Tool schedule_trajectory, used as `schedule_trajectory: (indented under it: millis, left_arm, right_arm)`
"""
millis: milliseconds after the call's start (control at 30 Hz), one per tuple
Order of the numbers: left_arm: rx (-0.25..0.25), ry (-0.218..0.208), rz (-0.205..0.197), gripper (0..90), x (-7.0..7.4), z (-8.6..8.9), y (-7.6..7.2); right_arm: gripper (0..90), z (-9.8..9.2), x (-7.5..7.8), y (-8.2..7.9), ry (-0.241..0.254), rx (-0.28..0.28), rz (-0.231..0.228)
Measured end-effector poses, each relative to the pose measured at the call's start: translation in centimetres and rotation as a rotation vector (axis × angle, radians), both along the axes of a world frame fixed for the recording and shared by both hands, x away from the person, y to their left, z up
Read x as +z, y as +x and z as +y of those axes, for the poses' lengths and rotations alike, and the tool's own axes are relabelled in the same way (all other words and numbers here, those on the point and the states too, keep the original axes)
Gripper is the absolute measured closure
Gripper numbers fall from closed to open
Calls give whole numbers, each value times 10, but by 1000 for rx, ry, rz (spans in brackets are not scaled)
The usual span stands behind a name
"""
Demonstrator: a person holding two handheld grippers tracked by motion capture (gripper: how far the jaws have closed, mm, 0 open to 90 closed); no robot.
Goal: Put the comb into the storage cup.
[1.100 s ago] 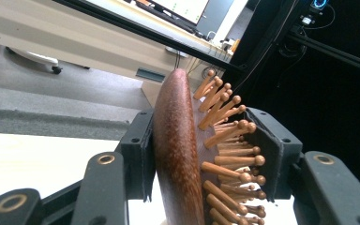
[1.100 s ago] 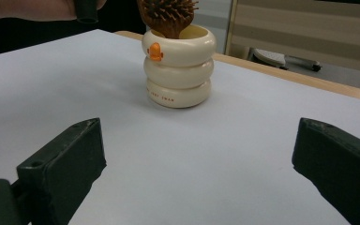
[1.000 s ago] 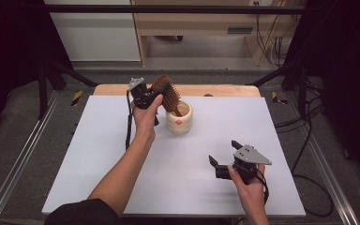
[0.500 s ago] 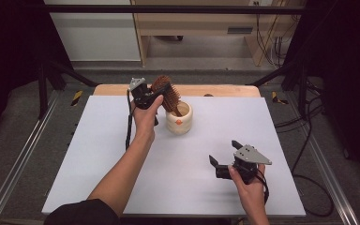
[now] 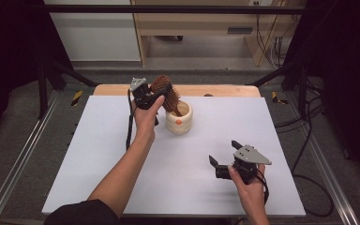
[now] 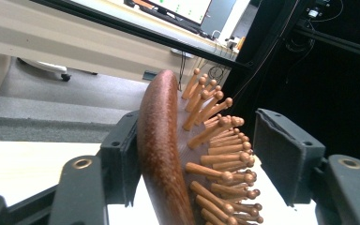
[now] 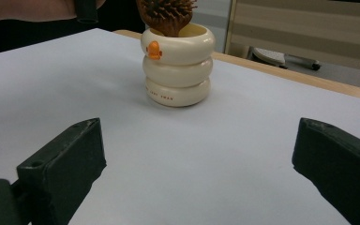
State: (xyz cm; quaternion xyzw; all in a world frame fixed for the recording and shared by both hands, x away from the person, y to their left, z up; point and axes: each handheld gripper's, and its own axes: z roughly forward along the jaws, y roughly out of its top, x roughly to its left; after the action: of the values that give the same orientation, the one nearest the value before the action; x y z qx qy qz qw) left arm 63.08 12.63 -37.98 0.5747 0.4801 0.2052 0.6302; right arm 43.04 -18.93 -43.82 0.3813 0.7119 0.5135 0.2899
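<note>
Looking at a wooden hairbrush standing handle-down in a cream ringed cup, with the head rising above the cup's rim and leaning toward the cup's left side. Bracketing that head above the cup with the left gripper, having just been opening the jaws: one pad lying along the smooth rounded back, the other standing clear of the pin tips, so not pinching the brush between them. Resting the right gripper low over the tabletop, well in front of the cup, with the jaws spread wide and holding nothing.

Judging the brush as light, stiff and hard. Expecting the polished back to be slippery and the pins to give a poor, wobbly seat. Probably better gripping across the head's side edges, or at the neck just above the cup's rim. Treating the cup as breakable and easy to tip, so favouring a straight upward lift.
</note>
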Motion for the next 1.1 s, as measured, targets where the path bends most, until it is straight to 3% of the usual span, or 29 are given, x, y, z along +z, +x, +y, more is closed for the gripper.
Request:
schedule_trajectory:
  millis: [533,867,1100]
  left_arm:
    - [9,27,-17,239,2,-1,-3]
    - [25,60,-4,51,1,-3,-3]
    - [29,82,-23,38,4,-4,-5]
  right_arm:
    - [32,1,0,0,-1,7,3]
    - [33,1,0,0,-5,11,4]
    - [32,1,0,0,-3,11,3]
